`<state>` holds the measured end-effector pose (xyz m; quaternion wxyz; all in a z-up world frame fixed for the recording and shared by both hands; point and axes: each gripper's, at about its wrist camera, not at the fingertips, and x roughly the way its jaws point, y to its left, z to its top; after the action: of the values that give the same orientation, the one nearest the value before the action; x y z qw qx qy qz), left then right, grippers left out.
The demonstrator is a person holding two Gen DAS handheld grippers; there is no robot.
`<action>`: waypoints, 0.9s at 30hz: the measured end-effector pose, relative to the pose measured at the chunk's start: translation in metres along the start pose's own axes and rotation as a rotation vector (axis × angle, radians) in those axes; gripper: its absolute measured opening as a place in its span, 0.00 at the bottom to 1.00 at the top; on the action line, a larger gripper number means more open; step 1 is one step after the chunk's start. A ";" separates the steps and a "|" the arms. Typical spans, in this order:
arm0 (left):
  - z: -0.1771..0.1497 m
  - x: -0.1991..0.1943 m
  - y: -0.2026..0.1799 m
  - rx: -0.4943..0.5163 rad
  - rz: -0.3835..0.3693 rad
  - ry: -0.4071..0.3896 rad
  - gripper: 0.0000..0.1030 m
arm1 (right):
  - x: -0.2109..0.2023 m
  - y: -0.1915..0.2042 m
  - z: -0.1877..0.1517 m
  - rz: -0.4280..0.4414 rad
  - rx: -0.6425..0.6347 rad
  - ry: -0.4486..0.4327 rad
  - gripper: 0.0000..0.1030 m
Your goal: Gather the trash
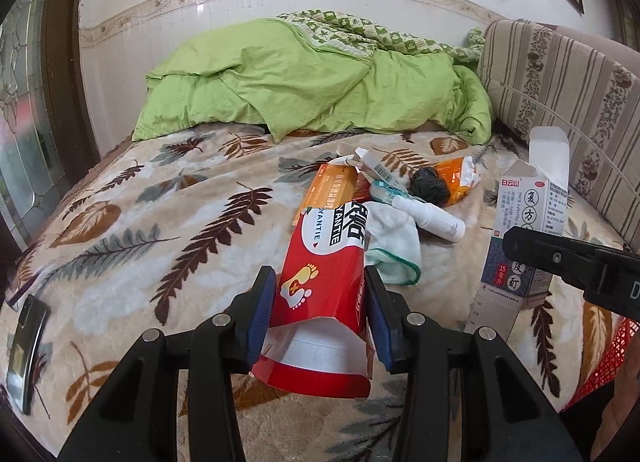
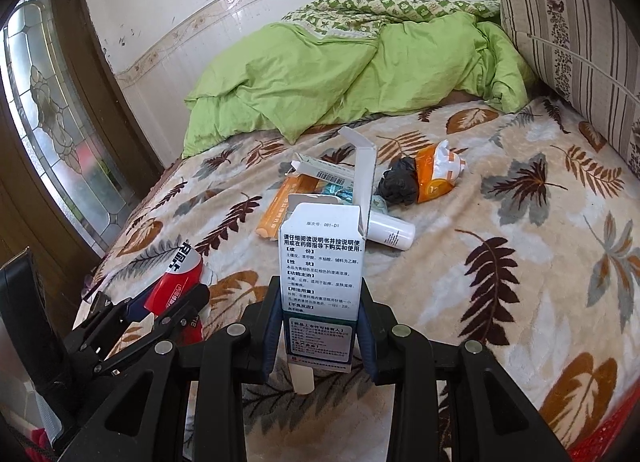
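The left tongs (image 1: pixel 320 314) sit nearest the lens, blue pads pinching a red pouch (image 1: pixel 324 274) from both sides — its torn white mouth sags toward the camera, its printed end points out over the bed (image 1: pixel 120 230). The pouch is held above the leaf-patterned blanket, not lying on it.

In the right wrist view the right tongs (image 2: pixel 320 326) are pressed onto a white box (image 2: pixel 322 262) and hold it upright, top flap open and standing tall. The same box shows at the right of the left view (image 1: pixel 520 230), with one black finger of the right tongs crossing in front of it. The left tongs appear low at the left of the right view, the red pouch between their fingers.

The rest of the trash lies in a loose heap mid-bed, beyond both held items: an orange box (image 1: pixel 332 188), a white cloth (image 1: pixel 394 240) with a green edge just beside the pouch, a white bottle (image 1: pixel 432 216) on its side, a black wad (image 1: pixel 430 186) touching a crumpled orange wrapper (image 1: pixel 460 178), and a barcoded carton (image 1: pixel 378 166) tilted on top of the heap.

A green quilt (image 1: pixel 304 82) is bunched at the far end — a striped cushion (image 1: pixel 560 78) leans at the right. A dark phone (image 1: pixel 26 346) lies at the bed's left edge, well apart from the heap.
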<state>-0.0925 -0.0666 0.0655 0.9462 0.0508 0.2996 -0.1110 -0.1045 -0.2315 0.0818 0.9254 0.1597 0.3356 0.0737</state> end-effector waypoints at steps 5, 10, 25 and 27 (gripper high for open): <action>0.000 0.002 -0.001 0.006 0.021 -0.004 0.42 | 0.003 0.001 0.001 -0.002 -0.003 0.006 0.35; 0.001 0.002 -0.003 0.025 0.034 -0.015 0.42 | 0.005 0.002 0.001 -0.005 0.000 0.010 0.34; 0.002 0.001 -0.008 0.042 0.049 -0.019 0.43 | 0.007 0.001 0.000 -0.009 0.001 0.013 0.34; 0.002 0.001 -0.008 0.041 0.048 -0.018 0.43 | 0.007 0.001 0.000 -0.009 0.002 0.012 0.35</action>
<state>-0.0926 -0.0748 0.0662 0.9500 0.0765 0.2874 -0.0947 -0.0995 -0.2290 0.0778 0.9235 0.1588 0.3421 0.0702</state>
